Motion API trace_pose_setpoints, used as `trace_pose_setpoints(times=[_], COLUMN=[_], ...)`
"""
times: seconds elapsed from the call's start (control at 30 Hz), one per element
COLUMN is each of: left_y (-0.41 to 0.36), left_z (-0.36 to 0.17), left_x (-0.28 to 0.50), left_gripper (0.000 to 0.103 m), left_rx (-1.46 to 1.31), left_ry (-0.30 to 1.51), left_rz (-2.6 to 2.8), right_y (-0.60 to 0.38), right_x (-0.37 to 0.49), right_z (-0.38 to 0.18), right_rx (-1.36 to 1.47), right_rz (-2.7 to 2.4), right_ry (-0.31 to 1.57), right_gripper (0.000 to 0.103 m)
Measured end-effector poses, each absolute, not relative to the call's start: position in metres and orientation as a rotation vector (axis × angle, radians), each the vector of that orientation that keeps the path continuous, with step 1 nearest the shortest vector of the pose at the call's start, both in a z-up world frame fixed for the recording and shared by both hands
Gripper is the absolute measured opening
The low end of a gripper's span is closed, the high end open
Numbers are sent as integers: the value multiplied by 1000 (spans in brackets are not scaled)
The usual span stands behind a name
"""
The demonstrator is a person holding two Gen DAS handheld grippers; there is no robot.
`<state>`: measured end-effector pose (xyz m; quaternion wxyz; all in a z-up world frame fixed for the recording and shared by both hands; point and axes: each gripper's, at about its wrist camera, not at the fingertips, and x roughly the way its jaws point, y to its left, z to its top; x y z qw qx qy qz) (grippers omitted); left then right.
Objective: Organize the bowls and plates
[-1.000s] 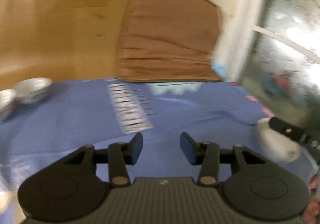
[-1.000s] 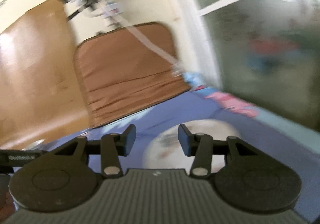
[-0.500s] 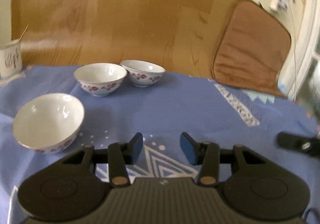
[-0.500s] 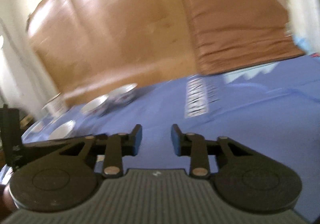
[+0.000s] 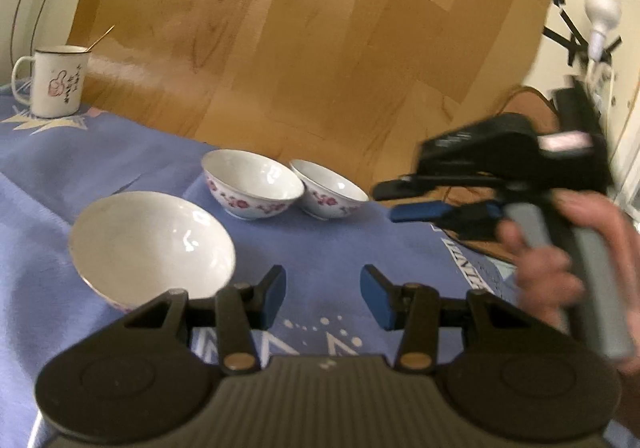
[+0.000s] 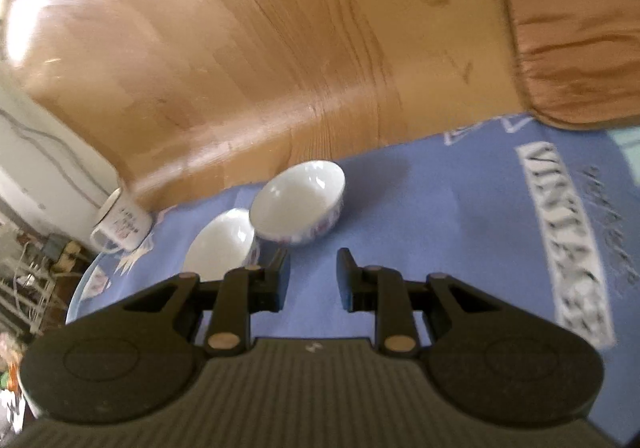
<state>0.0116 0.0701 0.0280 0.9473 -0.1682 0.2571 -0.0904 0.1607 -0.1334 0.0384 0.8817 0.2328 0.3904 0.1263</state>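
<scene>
Three white bowls stand on the blue tablecloth [image 5: 100,156]. The plain large bowl [image 5: 152,244] is nearest, just left of my left gripper [image 5: 323,296], which is open with nothing between its fingers. Two floral bowls [image 5: 252,184] [image 5: 328,192] sit side by side behind it, close to the table's far edge. A hand [image 5: 560,256] holds my right gripper [image 5: 394,202] at the right, its fingers pointing towards the right floral bowl. In the right wrist view that gripper [image 6: 312,276] is narrowly open and empty, a little short of the floral bowls [image 6: 298,200] [image 6: 222,244].
A white enamel mug [image 5: 52,82] with a stick in it stands at the far left of the table, also seen as the mug [image 6: 122,228]. Wooden floor lies beyond the table edge. A brown cushion [image 6: 580,28] is at the far right.
Both views swung left from the brown cushion and a white plate to the bowls. The right gripper's jaws narrowed, and it came into the left wrist view beside the floral bowls.
</scene>
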Motion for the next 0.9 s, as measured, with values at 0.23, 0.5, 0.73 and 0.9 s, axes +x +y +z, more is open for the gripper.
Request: trace_pose_setpoints(times=[0.23, 0.5, 0.73, 0.9], left_y=[73, 74, 70, 55], left_z=[29, 28, 25, 21], left_x=[13, 13, 15, 13], left_gripper=[42, 42, 43, 48], left_rx=[-350, -353, -349, -345], left_ry=[522, 523, 551, 613], left_rz=[-180, -185, -237, -381], right_y=[-113, -144, -185, -206], right_x=[215, 192, 112, 41], right_z=[21, 24, 32, 36], right_rx=[417, 426, 348, 296], right_rz=[182, 158, 226, 268], right_ry=[904, 871, 907, 932], right_gripper=[23, 5, 6, 6])
